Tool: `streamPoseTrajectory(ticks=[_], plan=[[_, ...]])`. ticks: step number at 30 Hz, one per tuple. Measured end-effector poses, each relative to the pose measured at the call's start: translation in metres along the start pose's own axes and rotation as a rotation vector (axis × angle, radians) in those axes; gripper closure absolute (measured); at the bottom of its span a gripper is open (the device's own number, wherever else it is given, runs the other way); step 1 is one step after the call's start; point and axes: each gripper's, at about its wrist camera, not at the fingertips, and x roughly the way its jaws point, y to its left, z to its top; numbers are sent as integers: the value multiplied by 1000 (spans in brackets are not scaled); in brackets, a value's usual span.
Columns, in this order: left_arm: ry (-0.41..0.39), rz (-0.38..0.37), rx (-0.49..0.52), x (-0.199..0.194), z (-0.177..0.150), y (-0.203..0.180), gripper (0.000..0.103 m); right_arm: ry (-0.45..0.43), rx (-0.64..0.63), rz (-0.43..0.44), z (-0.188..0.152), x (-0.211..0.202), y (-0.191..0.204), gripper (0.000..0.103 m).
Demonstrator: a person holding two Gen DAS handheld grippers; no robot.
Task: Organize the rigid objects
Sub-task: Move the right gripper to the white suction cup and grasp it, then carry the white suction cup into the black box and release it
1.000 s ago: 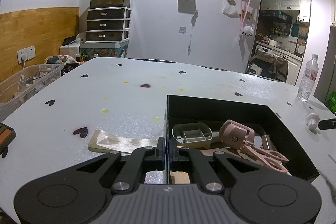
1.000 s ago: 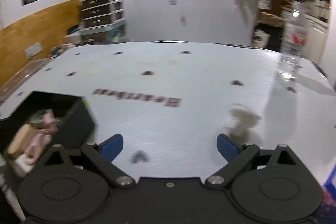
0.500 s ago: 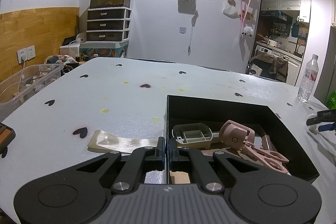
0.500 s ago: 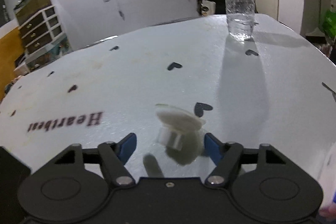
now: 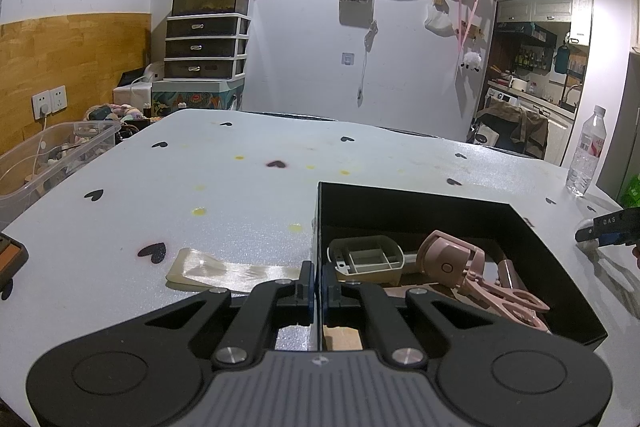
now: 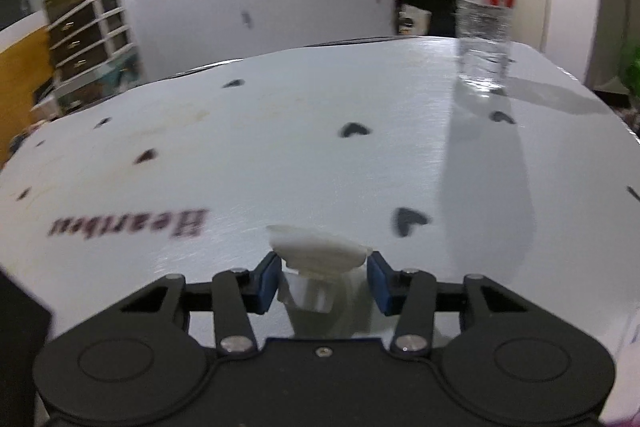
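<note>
Light, stiff white suction cup between right gripper jaws, half-spread, not yet touching; best pinched at stem. Left gripper jaws clamped on black box wall.

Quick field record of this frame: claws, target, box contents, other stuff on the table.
left claw: shut on the near wall of the black open box
right claw: open, straddling the small white plastic suction cup, contact unclear
box contents: beige plastic tray, pink eyelash curler
table: white mat with black hearts
other items: cream ribbon strip, clear water bottle
</note>
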Motion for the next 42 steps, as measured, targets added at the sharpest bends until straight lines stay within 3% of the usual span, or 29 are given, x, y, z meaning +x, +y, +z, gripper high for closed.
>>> streamPoseTrajectory(ticks=[7, 14, 19, 24, 29, 34, 38, 42], plan=[[-1, -1, -1, 0, 0, 1, 100, -44, -96, 194, -4, -38, 52, 58], [-1, -2, -3, 0, 0, 1, 100, -87, -214, 441, -7, -89, 114, 58], [-2, -1, -6, 0, 0, 1, 100, 4, -274, 610, -18, -100, 160, 58], [-2, -2, -7, 0, 0, 0, 100, 112, -313, 721, -31, -102, 198, 58], [-2, -2, -7, 0, 0, 1, 100, 213, -324, 782, -43, -99, 223, 58], [-3, -2, -8, 2, 1, 1, 100, 311, -265, 760, -47, -89, 237, 56], [-1, -4, -9, 2, 1, 0, 100, 394, -211, 731, -51, -79, 238, 42], [-1, -5, -8, 3, 1, -3, 100, 403, -200, 716, -53, -79, 237, 38]])
